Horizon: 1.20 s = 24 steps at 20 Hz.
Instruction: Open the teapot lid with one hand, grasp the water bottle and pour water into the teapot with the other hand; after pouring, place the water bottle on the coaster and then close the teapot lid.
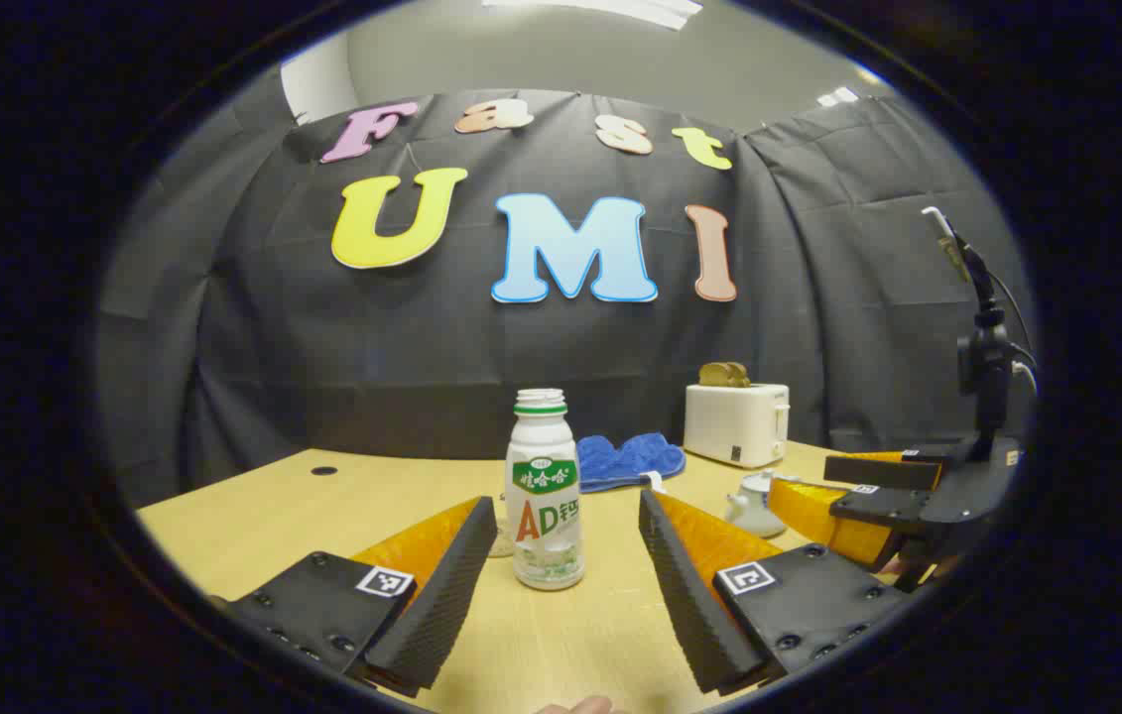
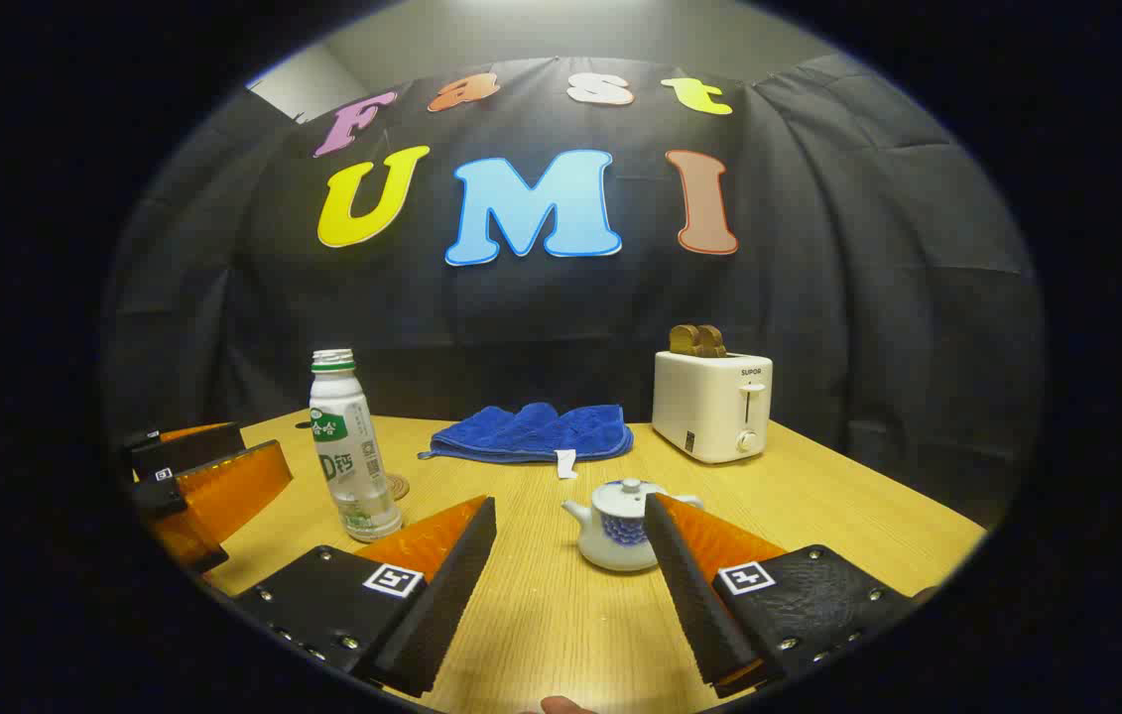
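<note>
Facing the table (image 1: 253,516), I hold my left gripper (image 1: 567,521) spread wide, the uncapped water bottle (image 1: 543,491) standing upright just ahead between its fingers, untouched. My right gripper (image 2: 570,521) is spread too, with the teapot (image 2: 620,526), lid on, just before it. The coaster (image 2: 396,486) lies behind the bottle.
</note>
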### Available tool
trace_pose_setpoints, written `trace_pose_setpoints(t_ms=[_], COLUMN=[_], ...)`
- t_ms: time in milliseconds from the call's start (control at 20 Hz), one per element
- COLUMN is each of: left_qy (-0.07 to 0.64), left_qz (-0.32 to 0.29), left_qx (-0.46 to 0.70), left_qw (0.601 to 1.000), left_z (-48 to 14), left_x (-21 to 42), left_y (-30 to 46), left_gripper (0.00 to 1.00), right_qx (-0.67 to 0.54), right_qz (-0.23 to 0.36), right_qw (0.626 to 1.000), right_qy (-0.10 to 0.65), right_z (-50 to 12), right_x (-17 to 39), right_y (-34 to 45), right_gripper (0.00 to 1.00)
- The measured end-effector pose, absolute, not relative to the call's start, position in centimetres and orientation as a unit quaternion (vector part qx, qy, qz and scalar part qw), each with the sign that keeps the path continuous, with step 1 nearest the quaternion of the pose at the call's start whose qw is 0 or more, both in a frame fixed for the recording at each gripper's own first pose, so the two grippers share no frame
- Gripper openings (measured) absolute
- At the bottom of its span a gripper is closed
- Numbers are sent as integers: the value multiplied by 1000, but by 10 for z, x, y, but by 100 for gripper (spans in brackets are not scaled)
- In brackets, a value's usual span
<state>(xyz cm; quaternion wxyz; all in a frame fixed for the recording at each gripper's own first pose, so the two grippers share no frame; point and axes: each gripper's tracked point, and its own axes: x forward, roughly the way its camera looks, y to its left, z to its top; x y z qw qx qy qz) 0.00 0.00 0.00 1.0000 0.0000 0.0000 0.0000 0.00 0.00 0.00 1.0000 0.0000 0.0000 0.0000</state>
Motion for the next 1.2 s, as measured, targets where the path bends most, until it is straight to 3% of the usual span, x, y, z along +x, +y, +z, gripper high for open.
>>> trace_pose_setpoints(t_ms=[850, 1000, 1050, 1150, 1200], left_qy=[11, 20, 22, 20, 19], left_qz=[-3, -1, 0, 1, 0], left_qx=[20, 7, 8, 13, 15], left_qw=[1000, 1000, 1000, 1000, 1000], left_z=[-2, -14, -15, -15, -16], left_x=[13, 16, 16, 17, 17], left_y=[5, 7, 8, 8, 6], left_gripper=[99, 93, 96, 99, 99], right_qx=[-2, -23, -28, -41, -43], right_qz=[-19, -30, -31, -43, -50], right_qw=[1000, 999, 999, 998, 997], right_qy=[18, 16, 17, 26, 33], right_z=[3, 3, 4, -2, -6], right_x=[64, 75, 77, 82, 84], right_y=[-24, -30, -29, -34, -38], right_gripper=[92, 88, 65, 71, 42])
